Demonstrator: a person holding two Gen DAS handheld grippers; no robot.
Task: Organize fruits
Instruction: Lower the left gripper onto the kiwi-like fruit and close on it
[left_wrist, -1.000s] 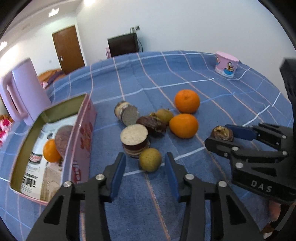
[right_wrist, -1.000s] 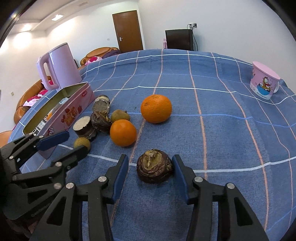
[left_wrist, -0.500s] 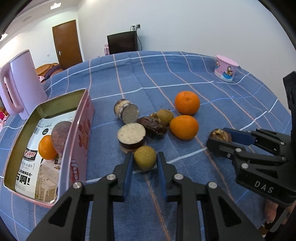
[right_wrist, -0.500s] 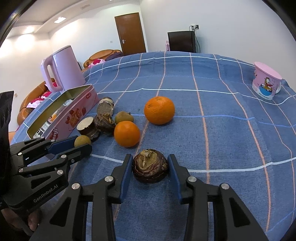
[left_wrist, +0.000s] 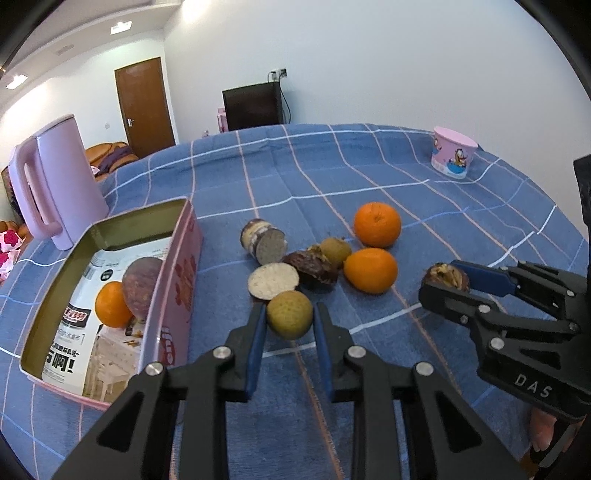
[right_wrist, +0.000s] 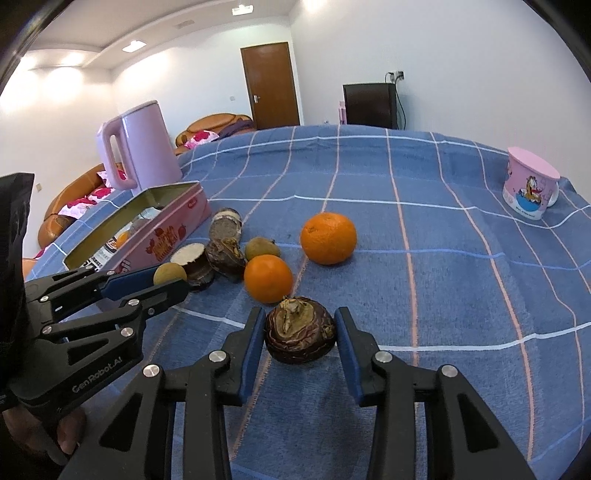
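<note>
Left wrist view: left hand-held gripper (left_wrist: 290, 319) is closed on a small round yellow-brown fruit (left_wrist: 290, 318), blue pads pressing both sides. Fruit sits low by the blue checked cloth of the table (left_wrist: 369, 173); can't tell if it's lifted off yet. Just beyond: a white-cut root piece (left_wrist: 272, 280), a dark shrivelled fruit (left_wrist: 314, 267), a grey-cut piece (left_wrist: 264, 242), another small yellow-brown one (left_wrist: 335, 250), two oranges (left_wrist: 370, 269) (left_wrist: 377, 223). Pink tin (left_wrist: 184, 266) to the left, open, w/ an orange and a purple-brown fruit already inside. On the right the right hand-held gripper (left_wrist: 445, 280) shows side-on, a dark fruit (left_wrist: 445, 276) btwn its fingers. Pink kettle and pink cup stand well apart from the pile.

Right wrist view: right hand-held gripper (right_wrist: 300, 334) clamps the dark wrinkled fruit, stem scar up, pads touching both sides. It's near the cloth in front of the nearer orange. Left hand-held gripper at far left w/ its small fruit, just beside the tin's long wall.

Step, as I read it: both grasps made, pick stage done; transport to tin comes next. Next move calls for lifting each fruit clear, carrying it left over the tin's rim and releasing inside w/o hitting the wall. Left has the short trip; right must cross over the pile, so prob. go one after the other so the two don't collide.
</note>
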